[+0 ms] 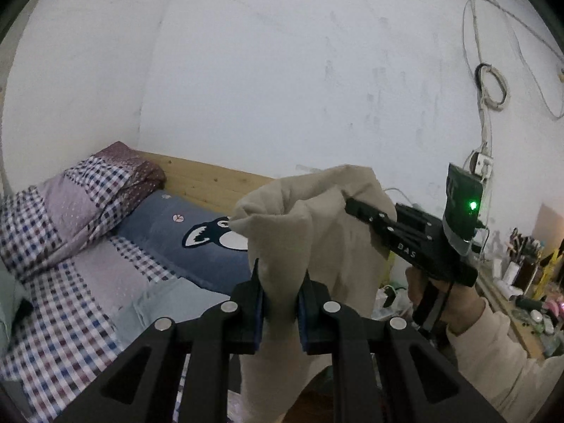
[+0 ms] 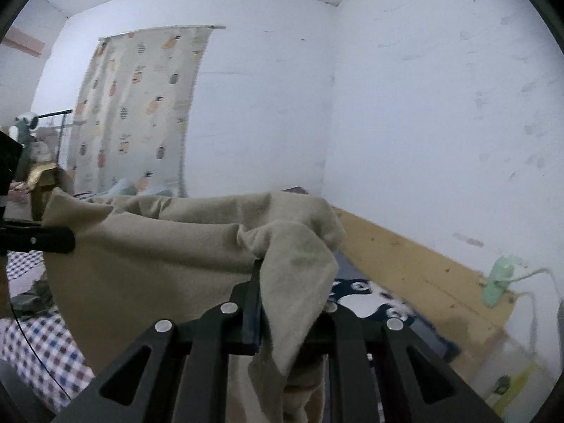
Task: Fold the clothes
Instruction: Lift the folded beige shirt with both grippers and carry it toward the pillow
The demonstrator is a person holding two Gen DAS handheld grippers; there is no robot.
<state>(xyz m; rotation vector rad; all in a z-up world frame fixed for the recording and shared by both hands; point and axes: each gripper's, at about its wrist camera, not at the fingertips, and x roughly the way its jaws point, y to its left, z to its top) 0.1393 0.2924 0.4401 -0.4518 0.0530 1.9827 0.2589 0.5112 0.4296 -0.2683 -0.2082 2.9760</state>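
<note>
The left gripper (image 1: 280,303) has its fingers (image 1: 252,312) clenched on a beige cloth (image 1: 317,232). The right gripper (image 2: 287,303) also grasps the cloth at another edge. The cloth hangs between them, above the bed (image 1: 70,299) with a checked cover.

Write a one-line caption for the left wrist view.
Left gripper and right gripper hold a beige garment up above the bed.
</note>
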